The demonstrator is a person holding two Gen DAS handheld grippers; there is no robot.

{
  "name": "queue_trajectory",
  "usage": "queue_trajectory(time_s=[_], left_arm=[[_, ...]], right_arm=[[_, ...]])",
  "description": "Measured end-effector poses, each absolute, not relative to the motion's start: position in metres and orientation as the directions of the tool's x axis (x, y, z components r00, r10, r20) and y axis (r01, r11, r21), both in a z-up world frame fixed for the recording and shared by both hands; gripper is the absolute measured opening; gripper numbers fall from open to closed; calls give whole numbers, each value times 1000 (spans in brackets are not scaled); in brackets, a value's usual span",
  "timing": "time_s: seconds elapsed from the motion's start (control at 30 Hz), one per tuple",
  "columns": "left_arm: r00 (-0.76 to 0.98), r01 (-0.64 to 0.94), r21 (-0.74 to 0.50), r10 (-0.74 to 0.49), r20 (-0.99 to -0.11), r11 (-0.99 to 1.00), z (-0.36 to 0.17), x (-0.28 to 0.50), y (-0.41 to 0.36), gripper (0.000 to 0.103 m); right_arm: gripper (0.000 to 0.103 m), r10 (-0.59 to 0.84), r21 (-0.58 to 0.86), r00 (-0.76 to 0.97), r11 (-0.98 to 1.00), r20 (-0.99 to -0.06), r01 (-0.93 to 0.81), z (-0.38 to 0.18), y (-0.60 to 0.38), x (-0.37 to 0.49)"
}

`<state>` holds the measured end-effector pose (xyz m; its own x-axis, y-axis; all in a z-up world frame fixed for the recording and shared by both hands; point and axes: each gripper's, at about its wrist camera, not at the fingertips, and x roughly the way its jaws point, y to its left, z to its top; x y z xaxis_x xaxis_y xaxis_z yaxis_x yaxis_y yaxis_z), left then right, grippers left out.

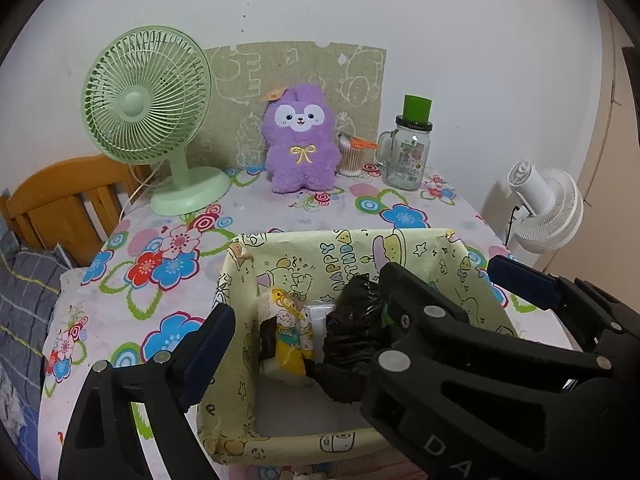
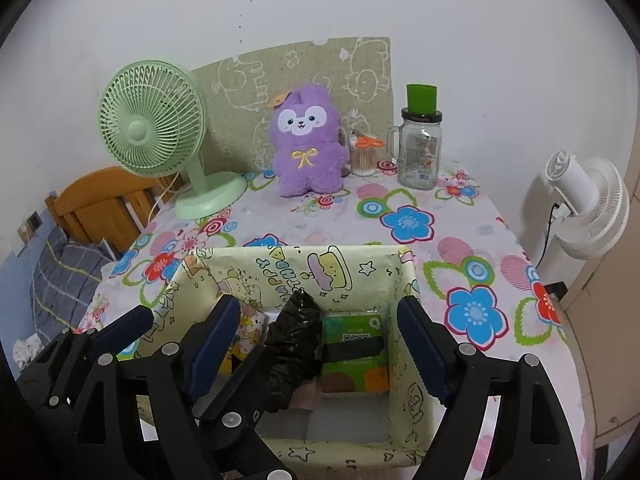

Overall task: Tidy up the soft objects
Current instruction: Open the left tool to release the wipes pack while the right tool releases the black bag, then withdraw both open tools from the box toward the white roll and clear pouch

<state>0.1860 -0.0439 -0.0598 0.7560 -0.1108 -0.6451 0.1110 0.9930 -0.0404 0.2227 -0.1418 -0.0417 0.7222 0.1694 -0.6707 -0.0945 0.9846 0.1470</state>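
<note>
Right wrist: box [image 2: 360, 276] holds three packs, possibly more; both grippers' jaws wide open, empty

Both grippers are matte black plastic with cut-out, truss-like arms. The left gripper [image 1: 304, 316] and right gripper [image 2: 320, 336] carry dark blue finger pads [image 2: 424, 348] and round silver rivets [image 1: 394, 360] at the joints. White letters "DA" mark one arm.

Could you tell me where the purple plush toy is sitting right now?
In both views the purple plush toy sits upright at the table's far edge, between the green fan and the cotton swab cup.
</note>
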Motion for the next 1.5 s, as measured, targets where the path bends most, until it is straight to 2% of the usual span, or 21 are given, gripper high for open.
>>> queue_trajectory(time_s=[0.13, 0.2, 0.3, 0.87, 1.5], left_arm=[[765, 114, -34, -110, -634, 993, -54, 180, -44, 95], [768, 118, -34, -113, -630, 992, -52, 178, -44, 96], [774, 118, -31, -112, -623, 993, -48, 173, -45, 97], [793, 126, -35, -121, -597, 991, -33, 145, -46, 102], [822, 137, -45, -139, -553, 989, -16, 103, -44, 103]], right_arm=[[85, 160, 141, 732, 986, -662, -88, -36, -142, 216], [92, 155, 138, 737, 987, -658, -84, -34, -142, 213], [96, 149, 135, 746, 988, -649, -80, -29, -143, 207], [103, 115, 115, 781, 992, -614, -55, -8, -146, 175], [103, 94, 100, 819, 994, -566, -45, 14, -145, 129]])
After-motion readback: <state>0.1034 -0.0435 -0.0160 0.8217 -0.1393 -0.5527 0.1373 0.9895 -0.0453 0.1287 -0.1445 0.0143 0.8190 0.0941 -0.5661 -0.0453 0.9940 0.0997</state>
